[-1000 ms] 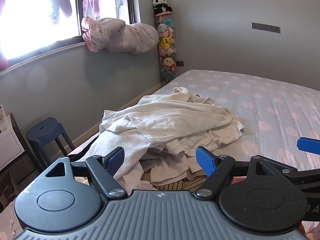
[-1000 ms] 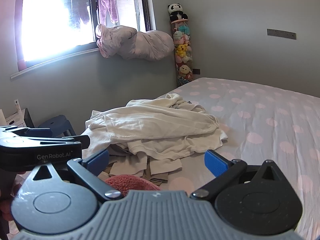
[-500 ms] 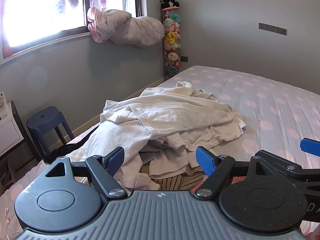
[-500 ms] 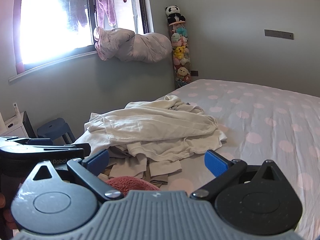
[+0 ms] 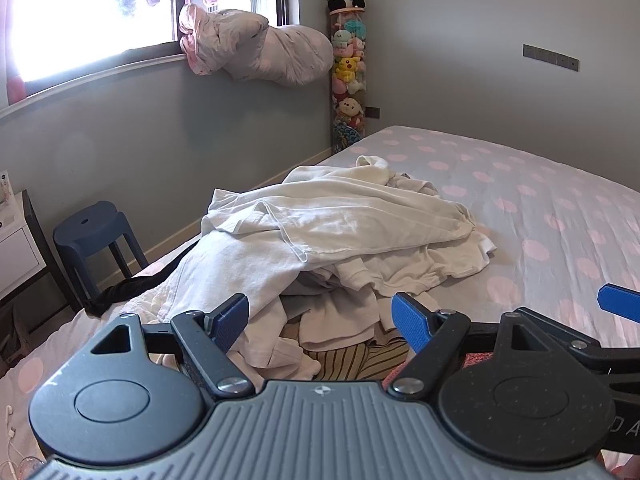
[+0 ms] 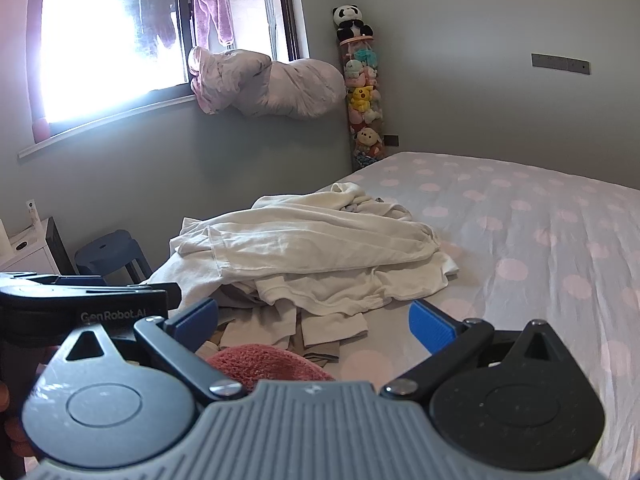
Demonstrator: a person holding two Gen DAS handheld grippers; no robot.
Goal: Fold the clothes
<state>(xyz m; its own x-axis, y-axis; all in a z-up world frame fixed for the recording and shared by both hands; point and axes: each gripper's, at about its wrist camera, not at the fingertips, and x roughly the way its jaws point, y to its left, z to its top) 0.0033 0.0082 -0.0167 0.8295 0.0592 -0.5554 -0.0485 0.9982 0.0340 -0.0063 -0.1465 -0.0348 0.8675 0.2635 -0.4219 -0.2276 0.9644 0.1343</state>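
Observation:
A heap of cream and white clothes (image 5: 344,236) (image 6: 304,252) lies on the near left part of the bed. A striped garment (image 5: 344,360) peeks out under its front edge, and a reddish-pink fuzzy garment (image 6: 260,362) lies closest to me. My left gripper (image 5: 320,320) hovers open just short of the heap, nothing between its blue pads. My right gripper (image 6: 314,322) is open too, above the pink garment, holding nothing. The left gripper's body (image 6: 80,308) shows at the left of the right wrist view.
The bed (image 5: 540,200) (image 6: 540,240) has a pale sheet with pink dots, spreading far right. A dark blue stool (image 5: 92,236) and a white cabinet (image 5: 16,248) stand left of it. A bundled pink duvet (image 5: 256,50) sits on the windowsill; a plush-toy tube (image 5: 348,68) fills the corner.
Both grippers have drifted a little leftward and tilted, so the heap sits further right in the views. Both stay open and empty; the clothes have not moved.

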